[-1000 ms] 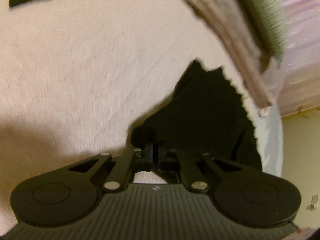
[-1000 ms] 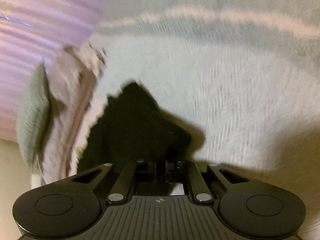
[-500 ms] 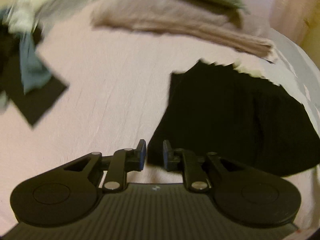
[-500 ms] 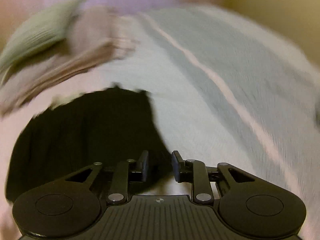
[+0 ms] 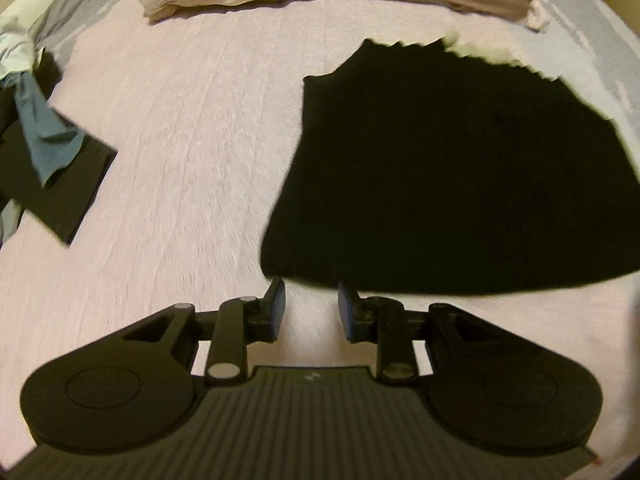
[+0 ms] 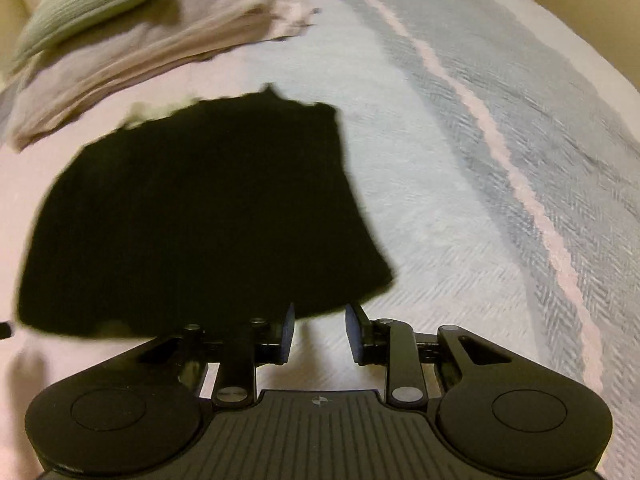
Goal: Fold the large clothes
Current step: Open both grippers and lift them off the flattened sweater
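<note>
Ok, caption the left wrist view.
Left gripper, jaws opening and empty, above folded black garment on the bed.

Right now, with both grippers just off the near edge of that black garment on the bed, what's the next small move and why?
Probably pull both grippers back and reach for the next piece. The black garment already lies flat and folded on the bed cover. The left gripper, jaws opening, and the right gripper hold nothing, and the dark and teal clothes at the left look unfolded.

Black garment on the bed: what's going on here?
A person with a gripper in each hand is folding clothes on a bed. The black garment lies flat and folded, held by neither. The left gripper is just short of its near edge, jaws opening and empty. The right gripper is open and empty too.
</note>
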Demonstrator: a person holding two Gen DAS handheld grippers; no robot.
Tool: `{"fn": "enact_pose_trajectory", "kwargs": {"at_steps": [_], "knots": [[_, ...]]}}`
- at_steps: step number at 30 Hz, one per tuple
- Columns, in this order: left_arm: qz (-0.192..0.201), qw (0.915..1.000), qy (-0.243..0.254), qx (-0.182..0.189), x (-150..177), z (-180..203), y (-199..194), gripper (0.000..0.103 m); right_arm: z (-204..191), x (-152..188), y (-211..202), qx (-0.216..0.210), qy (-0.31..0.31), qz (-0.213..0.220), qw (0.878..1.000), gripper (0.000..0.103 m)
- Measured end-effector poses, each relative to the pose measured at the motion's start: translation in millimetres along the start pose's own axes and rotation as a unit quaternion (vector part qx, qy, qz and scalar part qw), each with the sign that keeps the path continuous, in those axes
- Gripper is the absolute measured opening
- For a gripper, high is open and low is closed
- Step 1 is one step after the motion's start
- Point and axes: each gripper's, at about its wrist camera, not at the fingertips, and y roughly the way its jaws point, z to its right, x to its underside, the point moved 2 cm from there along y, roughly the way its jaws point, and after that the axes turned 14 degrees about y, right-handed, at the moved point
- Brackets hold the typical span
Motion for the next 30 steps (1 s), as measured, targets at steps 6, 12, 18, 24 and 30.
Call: {"fn": "enact_pose_trajectory", "kwargs": {"at_steps": [6,12,18,24,30], "knots": [[0.007,0.9999,-0.002,0.012,11.0,30.4,-59.3,0.034,-33.7,30.1,-46.1,-0.036,-0.025,-0.03,0.999,0.033],[0.014,0.9994,-0.01,0.028,21.6,45.5,-81.8,0.036,-45.5,47.2,-50.4,-0.035,-0.043,-0.046,0.997,0.036],[0.015,0.9994,-0.011,0.031,29.2,53.8,-94.2,0.038,-47.7,49.0,-63.3,-0.046,-0.05,-0.041,0.997,0.036],[0.017,0.9994,-0.013,0.028,30.1,59.8,-98.2,0.04,-43.5,47.3,-67.8,-0.051,-0.05,-0.038,0.997,0.037],[0.015,0.9995,-0.009,0.026,27.9,66.1,-95.8,0.04,-41.0,44.5,-66.9,-0.054,-0.046,-0.038,0.997,0.037]]}}
